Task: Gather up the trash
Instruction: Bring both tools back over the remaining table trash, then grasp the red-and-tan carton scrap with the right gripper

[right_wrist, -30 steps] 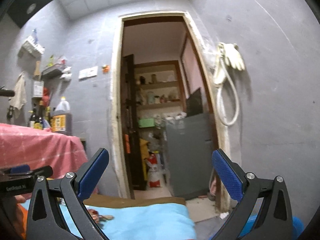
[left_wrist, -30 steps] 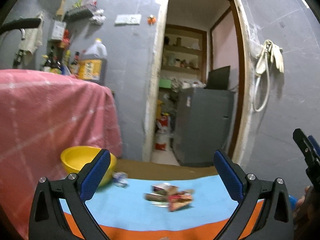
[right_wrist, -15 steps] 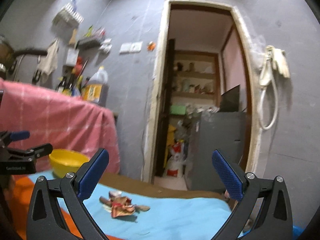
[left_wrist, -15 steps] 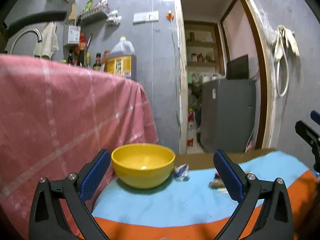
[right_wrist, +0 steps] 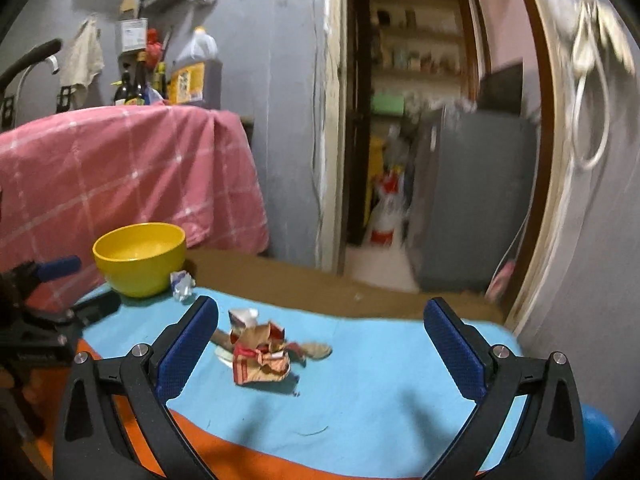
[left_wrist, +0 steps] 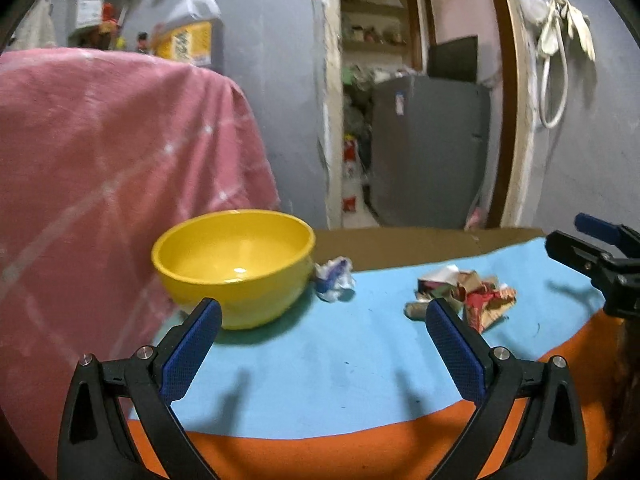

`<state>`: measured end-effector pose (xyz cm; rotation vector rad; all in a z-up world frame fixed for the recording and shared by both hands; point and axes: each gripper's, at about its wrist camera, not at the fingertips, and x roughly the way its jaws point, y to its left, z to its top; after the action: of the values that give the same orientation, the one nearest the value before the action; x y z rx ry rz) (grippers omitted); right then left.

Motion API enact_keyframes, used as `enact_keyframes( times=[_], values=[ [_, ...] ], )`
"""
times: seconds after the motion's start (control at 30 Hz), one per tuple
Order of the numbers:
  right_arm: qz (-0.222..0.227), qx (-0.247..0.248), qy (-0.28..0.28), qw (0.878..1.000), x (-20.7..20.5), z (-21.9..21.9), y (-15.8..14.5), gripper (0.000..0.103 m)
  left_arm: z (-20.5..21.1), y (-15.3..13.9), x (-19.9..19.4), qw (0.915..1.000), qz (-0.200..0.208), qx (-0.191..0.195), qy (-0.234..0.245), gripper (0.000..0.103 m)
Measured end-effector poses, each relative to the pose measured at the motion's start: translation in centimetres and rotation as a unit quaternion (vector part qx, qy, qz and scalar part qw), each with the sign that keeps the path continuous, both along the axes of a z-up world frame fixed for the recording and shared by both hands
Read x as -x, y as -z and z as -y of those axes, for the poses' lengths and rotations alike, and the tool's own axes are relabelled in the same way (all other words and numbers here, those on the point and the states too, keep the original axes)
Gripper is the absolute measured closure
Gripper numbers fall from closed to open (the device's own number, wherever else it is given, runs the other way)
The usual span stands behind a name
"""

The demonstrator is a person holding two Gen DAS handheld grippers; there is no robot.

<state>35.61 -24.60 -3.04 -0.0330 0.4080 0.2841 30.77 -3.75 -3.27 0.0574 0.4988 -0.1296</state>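
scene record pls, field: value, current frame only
surface: blue cloth over orange
bowl: yellow bowl, upright, looks empty
trash_1: small white-blue wad right beside the bowl
trash_2: crumpled wrappers, mid-cloth, apart from the bowl
left gripper: open, above the cloth, holding nothing
right gripper: open, holding nothing
trash_collected: none yet

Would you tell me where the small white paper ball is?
The paper ball lies on the blue cloth, just right of the yellow bowl.
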Motion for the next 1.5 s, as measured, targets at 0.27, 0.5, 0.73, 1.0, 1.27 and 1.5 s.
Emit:
enact_keyframes(
  times=[0.27, 0.5, 0.73, 1.0, 1.27, 1.5],
  values=[
    [-0.107, -0.016, -0.045, 0.993, -2.4, -0.1, 1.8, 0.027, 1.2, 1.0, -2.4, 0.9972, -0.068, 0.009, 0.029, 0.030],
    [-0.167, 0.001, -0.074, 0.983, -4.0, -1.3, 3.3, 0.042, 0.9, 1.3, -4.1, 0.9942, -0.102, 0.030, 0.016, 0.037],
    [-0.220, 0.002, -0.111, 0.969, -5.3, -2.4, 4.6, 0.065, 0.4, 1.5, -5.0, 0.9922, -0.118, 0.040, 0.006, 0.043],
    [-0.207, -0.016, -0.113, 0.972, -4.8, -1.8, 4.0, 0.091, 0.8, 0.9, -5.5, 0.9926, -0.109, 0.053, 0.000, 0.048],
    [-0.180, -0.037, -0.088, 0.979, -3.9, 0.5, 3.0, 0.092, 1.7, 0.9, -6.7, 0.9902, -0.121, 0.060, -0.037, 0.052],
    [-0.184, -0.063, -0.086, 0.977, -3.9, 2.0, 3.1, 0.092, 1.4, 0.5, -7.9, 0.9828, -0.124, 0.109, -0.083, 0.052]
  ],
)
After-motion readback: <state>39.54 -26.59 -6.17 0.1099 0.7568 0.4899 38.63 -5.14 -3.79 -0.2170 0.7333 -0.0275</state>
